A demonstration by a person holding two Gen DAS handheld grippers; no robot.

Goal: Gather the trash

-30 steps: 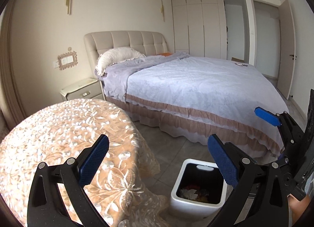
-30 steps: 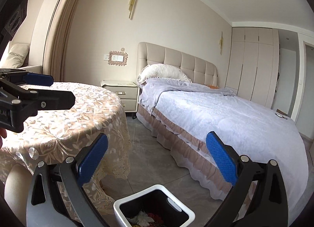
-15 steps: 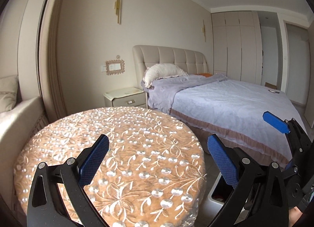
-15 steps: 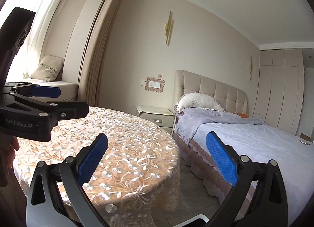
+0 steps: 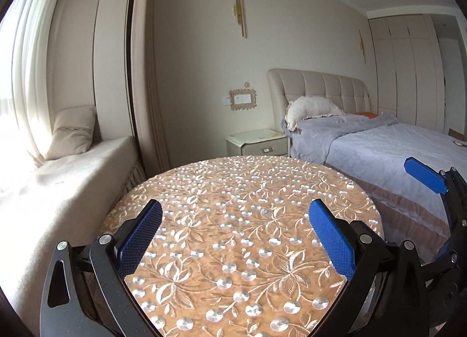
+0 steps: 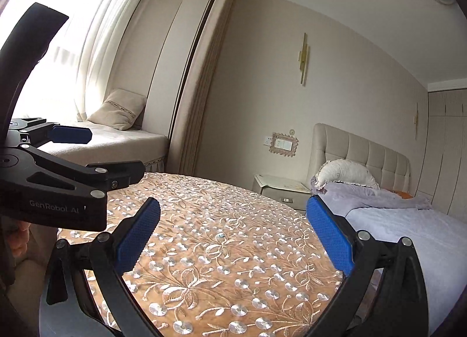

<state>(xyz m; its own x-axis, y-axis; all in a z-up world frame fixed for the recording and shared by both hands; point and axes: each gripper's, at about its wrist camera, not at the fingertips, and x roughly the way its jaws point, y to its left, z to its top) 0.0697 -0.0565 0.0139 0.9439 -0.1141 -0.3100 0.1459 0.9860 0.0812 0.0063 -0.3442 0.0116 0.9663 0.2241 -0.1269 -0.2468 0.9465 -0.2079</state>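
Nearest, the left gripper and right gripper hover over the table, jaws spread wide, holding nothing. Mid-table lies a tiny bluish speck, possibly trash; pads may slip off it or snag the embroidered cloth. Far right stands the bed.
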